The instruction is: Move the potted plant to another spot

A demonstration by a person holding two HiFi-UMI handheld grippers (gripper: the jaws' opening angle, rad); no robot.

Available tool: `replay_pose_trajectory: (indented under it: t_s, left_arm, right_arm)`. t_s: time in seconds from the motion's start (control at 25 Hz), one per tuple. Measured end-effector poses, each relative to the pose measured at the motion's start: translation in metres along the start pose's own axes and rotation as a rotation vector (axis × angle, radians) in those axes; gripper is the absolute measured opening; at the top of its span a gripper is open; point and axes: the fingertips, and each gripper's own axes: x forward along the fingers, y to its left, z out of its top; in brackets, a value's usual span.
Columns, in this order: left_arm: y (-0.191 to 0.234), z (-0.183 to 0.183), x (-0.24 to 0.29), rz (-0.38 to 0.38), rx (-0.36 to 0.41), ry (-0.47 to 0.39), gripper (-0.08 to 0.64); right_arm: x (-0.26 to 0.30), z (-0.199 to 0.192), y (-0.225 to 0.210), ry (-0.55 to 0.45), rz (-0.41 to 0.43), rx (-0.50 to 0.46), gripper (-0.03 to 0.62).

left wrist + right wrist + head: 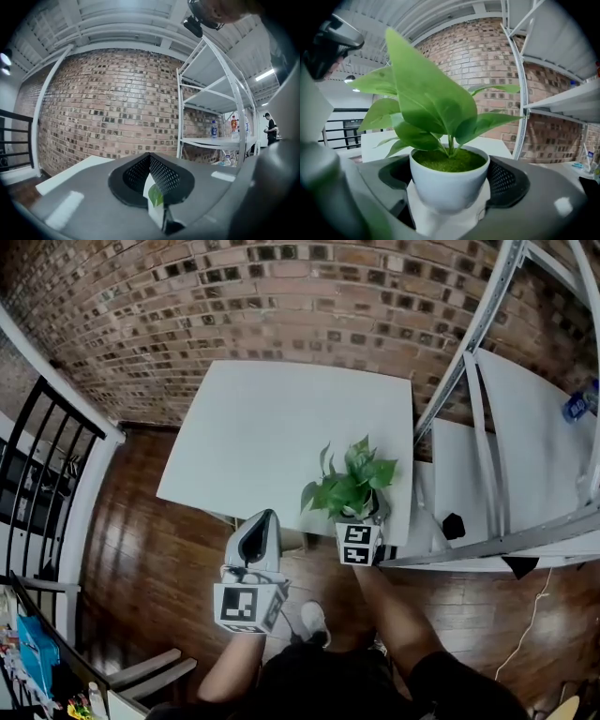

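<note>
The potted plant (352, 486), broad green leaves in a small white pot (449, 183), is held over the front right corner of the white table (272, 427). My right gripper (361, 521) is shut on the pot, whose sides sit between the two grey jaws (449, 197). The leaves hide much of that view. My left gripper (262, 518) hangs off the table's front edge, left of the plant. Its jaws are shut (157, 187). A thin white and green strip shows in the slit between them, and I cannot tell what it is.
A white metal shelf rack (487, 427) stands right of the table, with bottles (213, 129) on a shelf. A brick wall (234, 306) runs behind. A black railing (37, 456) stands at the left over the wooden floor (141, 549). A person (271, 127) stands far off.
</note>
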Motion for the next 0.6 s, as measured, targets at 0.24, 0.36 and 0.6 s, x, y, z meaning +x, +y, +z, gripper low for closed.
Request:
replay_pose_trajectory:
  t_s: [0.24,0.36,0.6]
  left_arm:
    - [0.007,-0.013,0.019,-0.016,0.020,0.001,0.012]
    - [0.012,-0.022,0.031,-0.010,0.029,0.015,0.012]
    - [0.020,-0.049,0.048,0.001,0.052,0.047,0.012]
  right_arm:
    - [0.017,-0.013,-0.002,0.023,-0.006,0.012,0.476]
    - [0.019,-0.013,0.000,0.010,-0.005,0.014,0.476]
    - [0.021,-0.019,0.000,0.005,-0.002,0.005,0.477]
